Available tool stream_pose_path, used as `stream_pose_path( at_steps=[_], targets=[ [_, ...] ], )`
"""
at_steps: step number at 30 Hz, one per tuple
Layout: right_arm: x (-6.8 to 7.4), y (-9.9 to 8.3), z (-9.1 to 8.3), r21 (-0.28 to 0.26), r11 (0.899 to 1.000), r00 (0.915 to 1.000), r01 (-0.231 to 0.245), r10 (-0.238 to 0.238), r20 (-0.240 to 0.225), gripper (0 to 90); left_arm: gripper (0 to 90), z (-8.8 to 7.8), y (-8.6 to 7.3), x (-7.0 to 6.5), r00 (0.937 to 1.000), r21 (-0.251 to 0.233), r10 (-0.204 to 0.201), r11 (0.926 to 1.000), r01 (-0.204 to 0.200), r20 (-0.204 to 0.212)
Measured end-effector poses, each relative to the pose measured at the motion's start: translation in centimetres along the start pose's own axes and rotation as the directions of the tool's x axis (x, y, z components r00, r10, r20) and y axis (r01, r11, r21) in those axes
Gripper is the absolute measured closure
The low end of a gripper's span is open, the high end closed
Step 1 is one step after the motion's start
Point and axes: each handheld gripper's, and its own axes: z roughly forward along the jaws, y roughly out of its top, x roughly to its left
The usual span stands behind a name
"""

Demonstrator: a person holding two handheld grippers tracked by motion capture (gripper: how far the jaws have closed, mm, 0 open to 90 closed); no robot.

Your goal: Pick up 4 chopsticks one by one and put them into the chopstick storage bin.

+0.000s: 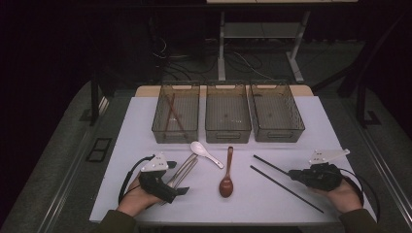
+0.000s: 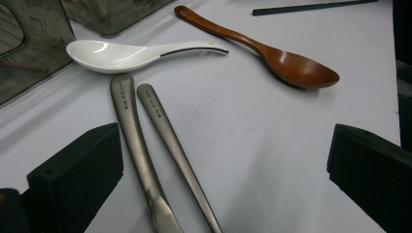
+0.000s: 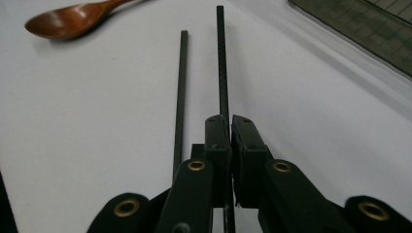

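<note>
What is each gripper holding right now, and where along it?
The right gripper is shut on one black chopstick, near its end. The left gripper is open, holding nothing.

We note three clear plastic bins in a row along the far edge of the white table (image 1: 121, 145): left bin (image 1: 176, 116), middle bin (image 1: 228, 114), right bin (image 1: 277, 112). A pair of reddish chopsticks (image 1: 172, 115) lies inside the left one. In front of the bins, left to right: two grey metal handles (image 1: 183, 170) side by side, the white ceramic spoon (image 1: 206, 153), the brown wooden spoon (image 1: 227, 174), two black chopsticks (image 1: 284, 187). The left gripper (image 1: 167, 187) sits over the near ends of the handles; the right gripper (image 1: 294, 174) sits on the farther black chopstick (image 3: 222, 63), the nearer black chopstick (image 3: 180, 92) just beside it.
</note>
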Motion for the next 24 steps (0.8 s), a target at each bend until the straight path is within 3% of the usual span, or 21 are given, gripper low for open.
stream_pose_path(
  at_steps=[10,24],
  targets=[
    [0.0,1.0,-0.5,-0.064,0.998,0.9998,-0.001,0.0,-0.02,86.4,0.0,0.1,0.0,0.1,1.0,0.001,-0.004,1.0,0.004,-0.001],
    [0.7,3.5,-0.3,-0.109,0.994,0.9993,0.014,-0.018,-0.032,86.4,0.0,0.1,0.0,0.0,1.0,0.003,0.001,1.0,-0.001,0.0]
  ],
)
